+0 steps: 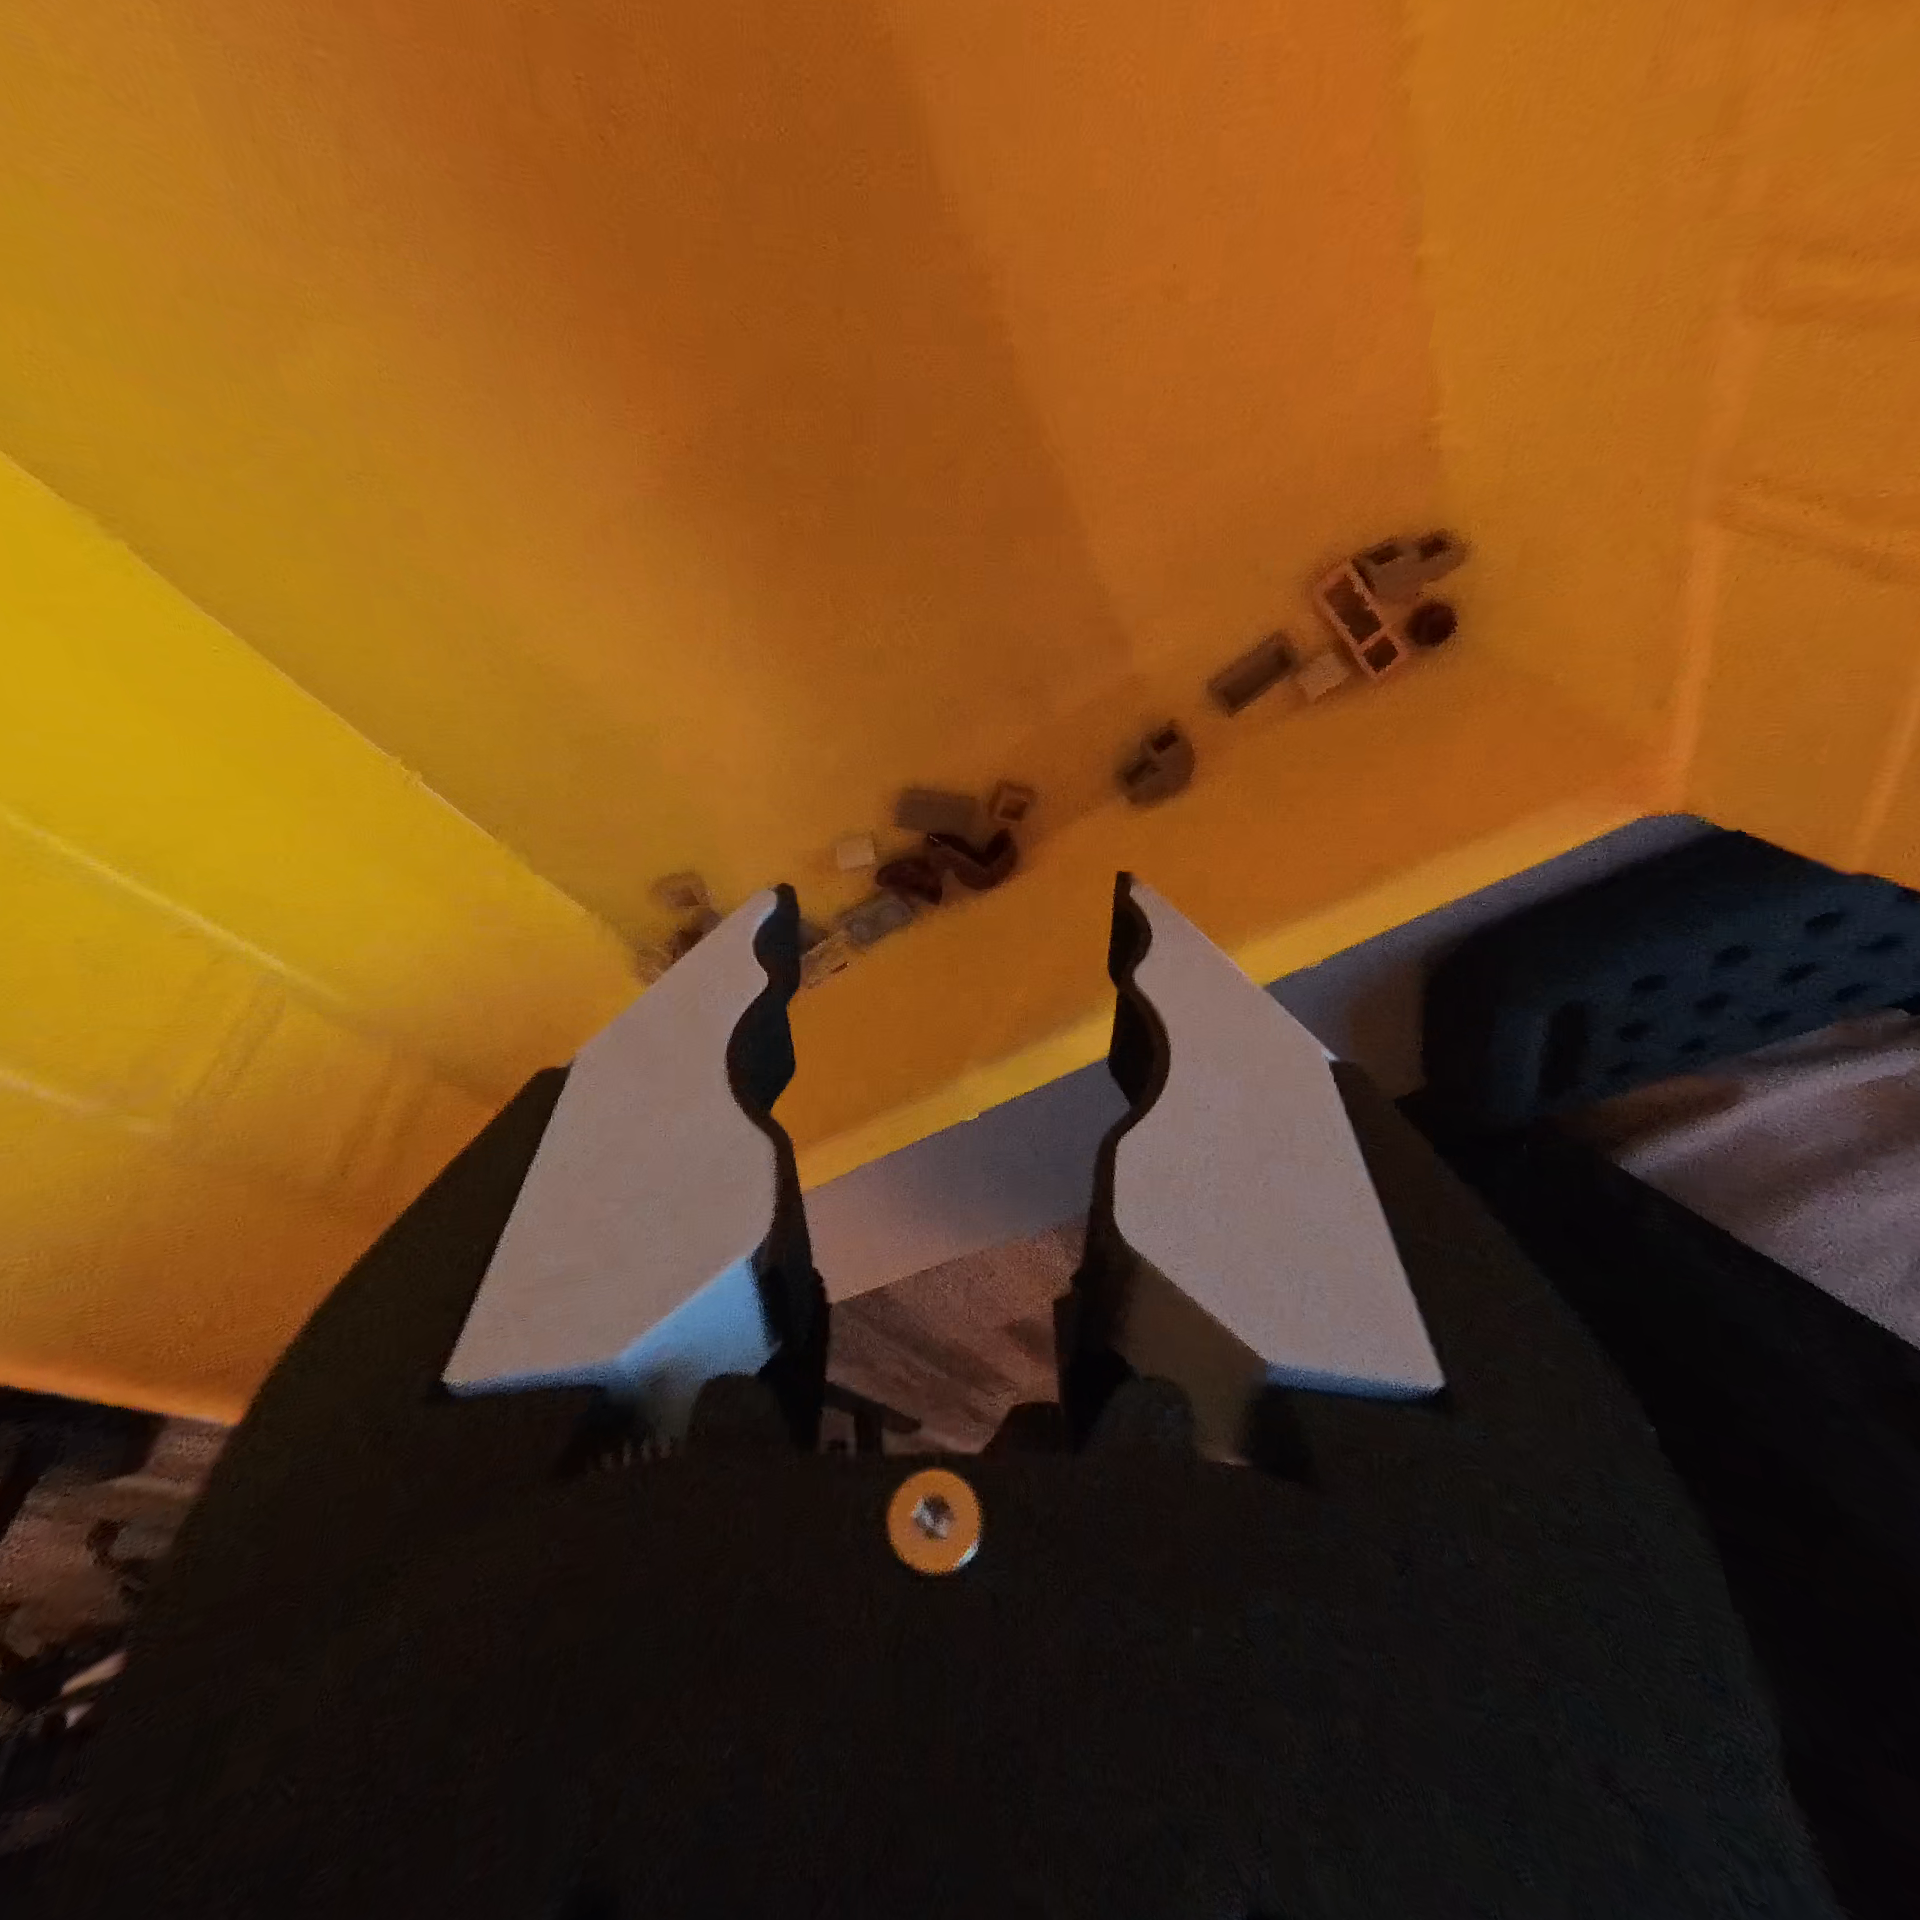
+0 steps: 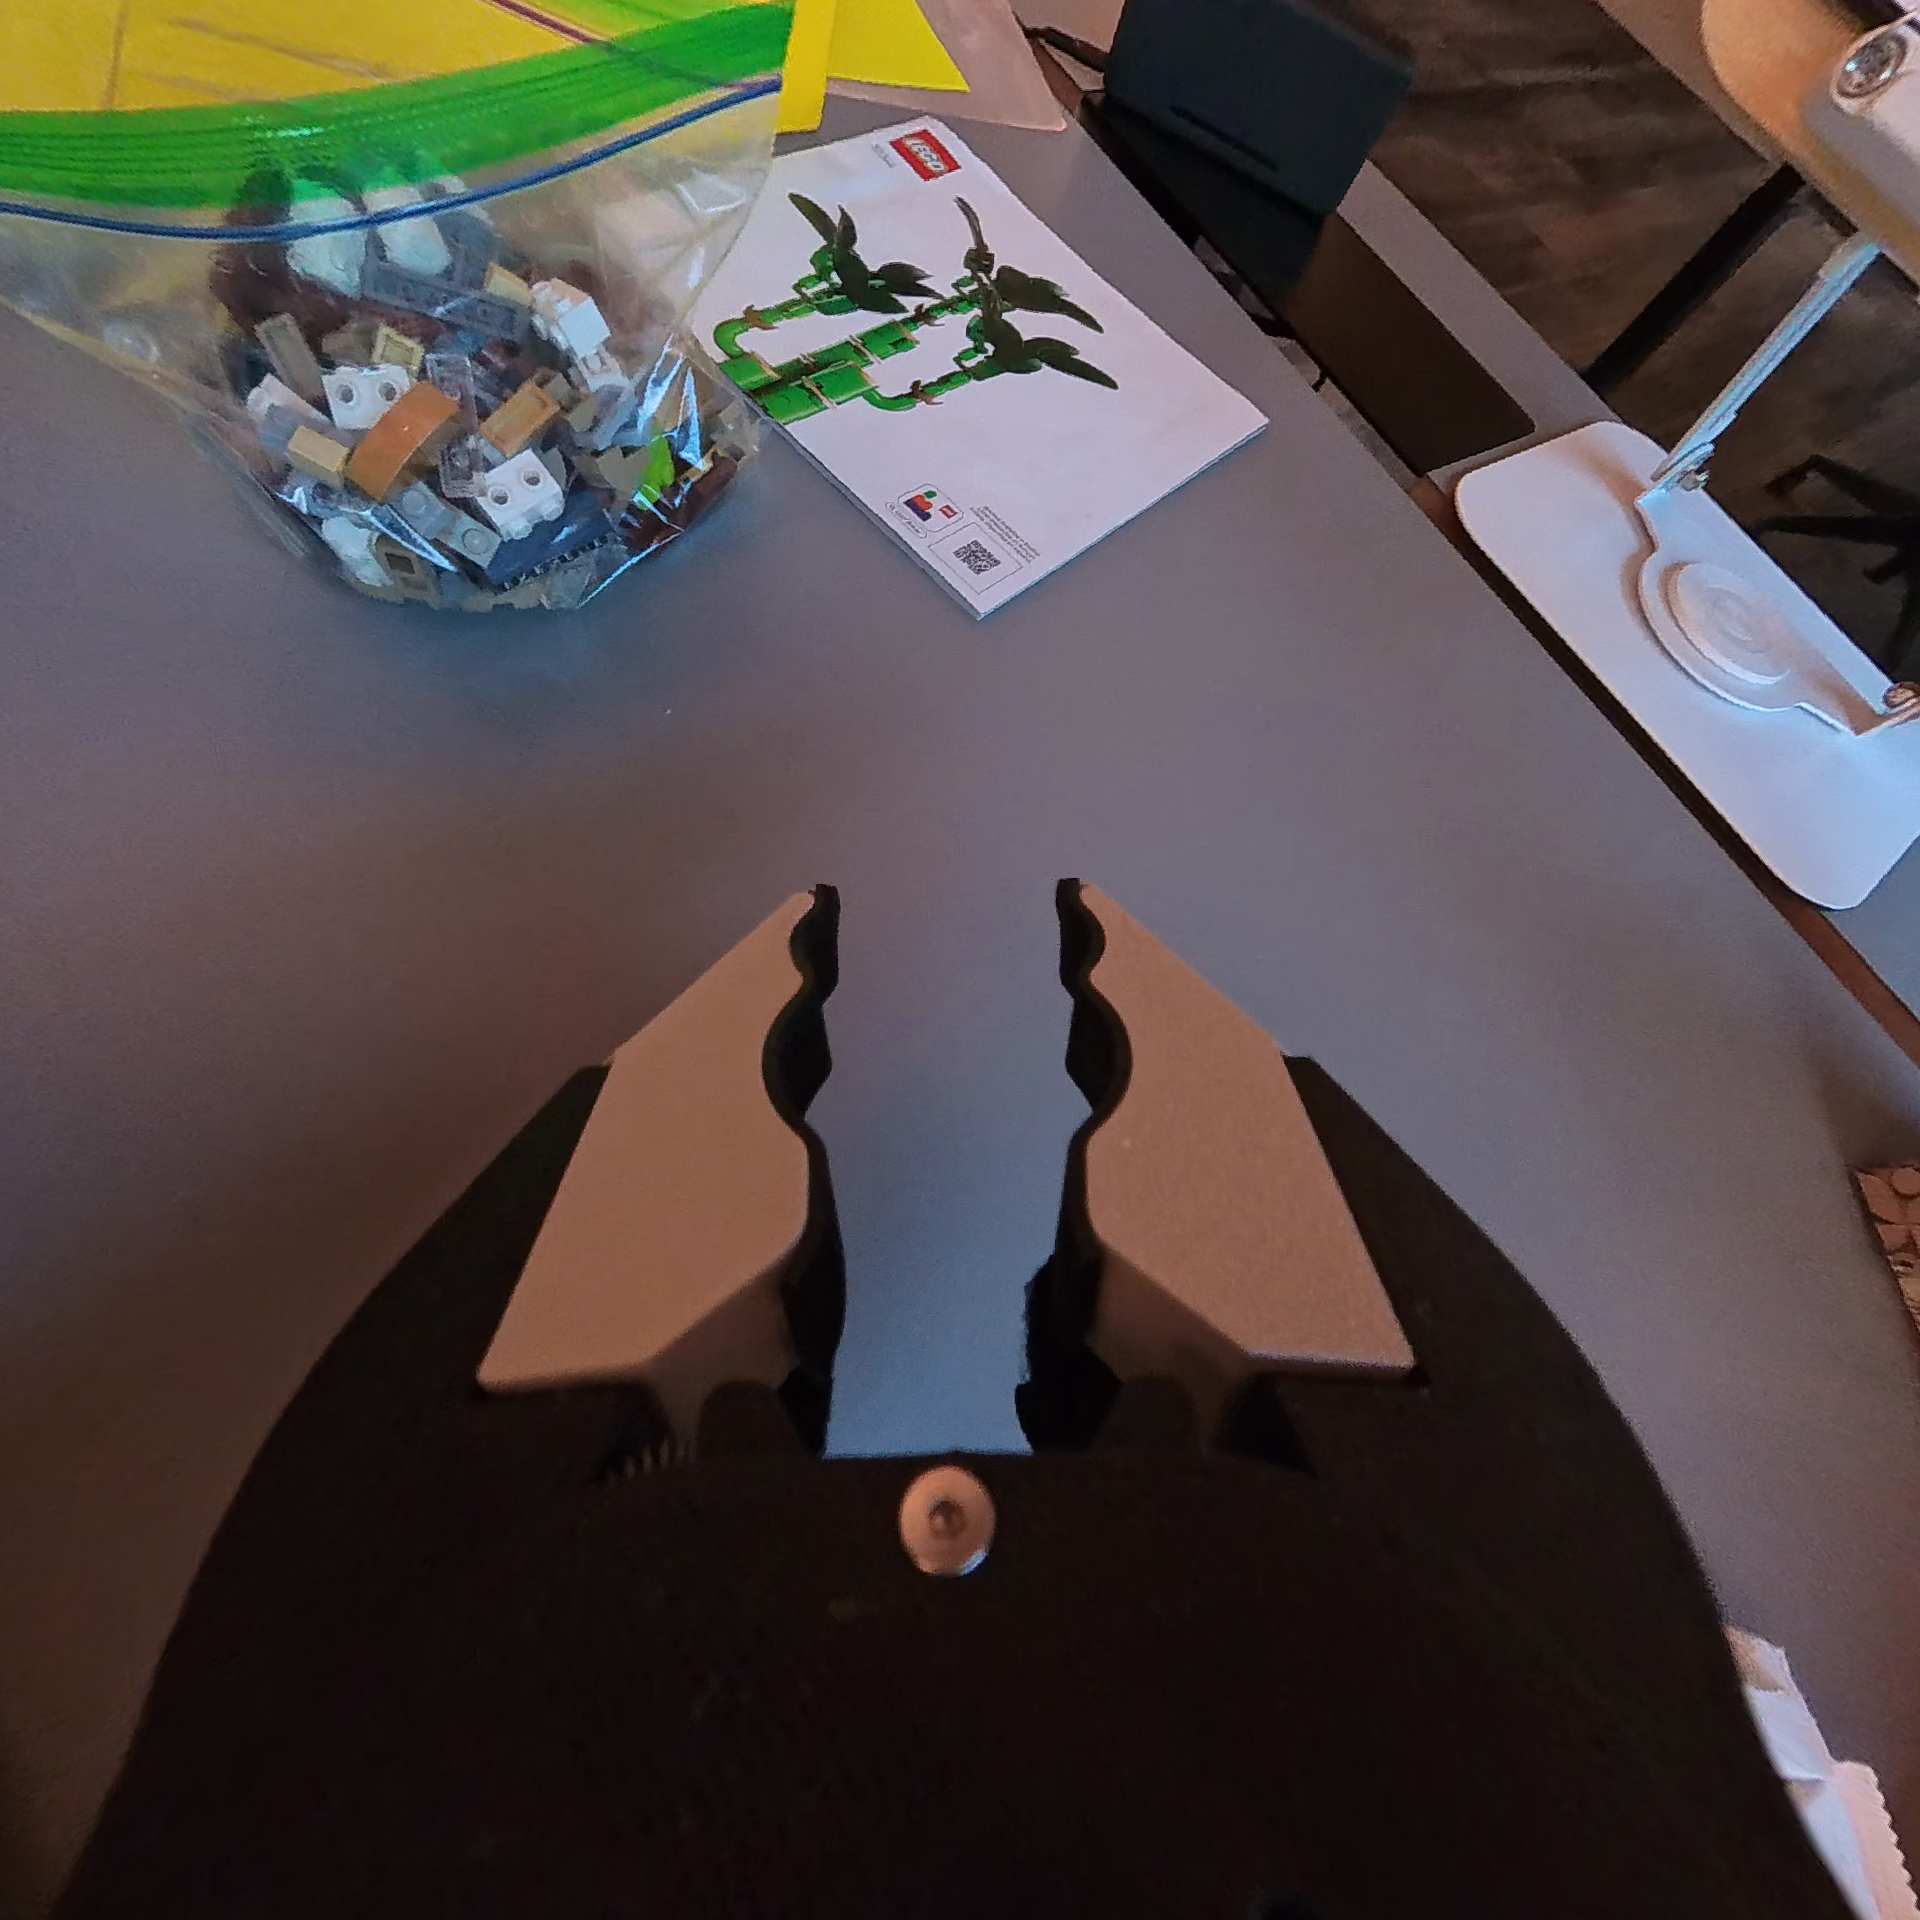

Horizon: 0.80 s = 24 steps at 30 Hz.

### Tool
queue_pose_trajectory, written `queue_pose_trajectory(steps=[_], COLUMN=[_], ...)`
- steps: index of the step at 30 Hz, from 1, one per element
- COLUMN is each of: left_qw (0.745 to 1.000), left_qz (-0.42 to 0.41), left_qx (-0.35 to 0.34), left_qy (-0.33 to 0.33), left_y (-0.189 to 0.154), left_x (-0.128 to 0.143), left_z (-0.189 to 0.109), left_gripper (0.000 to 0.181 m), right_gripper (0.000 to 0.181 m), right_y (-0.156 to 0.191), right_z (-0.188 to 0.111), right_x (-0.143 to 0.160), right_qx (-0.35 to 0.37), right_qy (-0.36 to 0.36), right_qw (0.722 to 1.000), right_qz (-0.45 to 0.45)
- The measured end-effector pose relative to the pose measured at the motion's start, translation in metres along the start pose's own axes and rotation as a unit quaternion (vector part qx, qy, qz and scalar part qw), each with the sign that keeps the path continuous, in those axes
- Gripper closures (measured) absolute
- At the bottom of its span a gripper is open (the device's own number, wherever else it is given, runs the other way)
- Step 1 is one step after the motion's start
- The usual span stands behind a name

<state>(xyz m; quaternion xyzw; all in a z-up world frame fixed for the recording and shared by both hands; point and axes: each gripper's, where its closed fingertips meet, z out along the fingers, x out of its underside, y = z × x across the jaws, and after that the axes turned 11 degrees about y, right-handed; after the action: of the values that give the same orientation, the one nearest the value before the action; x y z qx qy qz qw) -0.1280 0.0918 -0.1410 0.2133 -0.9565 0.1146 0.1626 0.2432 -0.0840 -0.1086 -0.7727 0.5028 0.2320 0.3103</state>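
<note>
Left gripper gapes empty inside a yellow box, bricks at 12 o'clock. Right gripper, fingers parted, empty, over table; bag at 11.

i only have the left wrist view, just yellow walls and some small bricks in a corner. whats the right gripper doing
Observer: The right gripper hangs over bare grey table, jaws open, holding nothing.
Operator: anything near it
Observer: Ahead to its left stands a clear zip bag full of small mixed bricks.
Operator: and beside the bag
Observer: A white instruction booklet with a green plant picture lies flat on the table, right of the bag.
Operator: further right
Observer: A white lamp base sits at the table's right edge.
</note>
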Motion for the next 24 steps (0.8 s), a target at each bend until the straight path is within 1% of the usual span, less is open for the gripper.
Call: queue_pose_trajectory(steps=[5,8,11,13,19,21,24], left_qw=[0.999,0.997,0.994,0.993,0.994,0.994,0.994], left_qz=[-0.031,-0.047,-0.064,-0.070,-0.065,-0.058,-0.049], left_qx=[-0.023,-0.028,-0.042,-0.044,-0.044,-0.044,-0.045], left_qy=[0.039,0.058,0.076,0.081,0.078,0.079,0.085], left_y=[0.011,0.012,0.017,0.017,0.013,0.013,0.014], left_x=[0.000,0.001,0.004,0.004,0.004,0.005,0.007], left_z=[0.017,0.025,0.028,0.028,0.028,0.028,0.028], left_gripper=[0.119,0.124,0.128,0.129,0.137,0.147,0.153], right_gripper=[0.139,0.139,0.139,0.139,0.139,0.139,0.139], right_y=[-0.002,-0.001,0.001,0.001,0.001,0.001,0.002], right_z=[-0.001,0.000,0.000,0.000,-0.001,0.000,-0.001], right_x=[0.001,0.003,0.004,0.004,0.004,0.004,0.004], right_qx=[0.003,0.004,0.004,0.004,0.005,0.005,0.005], right_qy=[0.001,0.009,0.014,0.015,0.017,0.018,0.018], right_qw=[1.000,1.000,1.000,1.000,1.000,1.000,1.000], right_qz=[0.000,-0.007,-0.013,-0.014,-0.017,-0.018,-0.019])
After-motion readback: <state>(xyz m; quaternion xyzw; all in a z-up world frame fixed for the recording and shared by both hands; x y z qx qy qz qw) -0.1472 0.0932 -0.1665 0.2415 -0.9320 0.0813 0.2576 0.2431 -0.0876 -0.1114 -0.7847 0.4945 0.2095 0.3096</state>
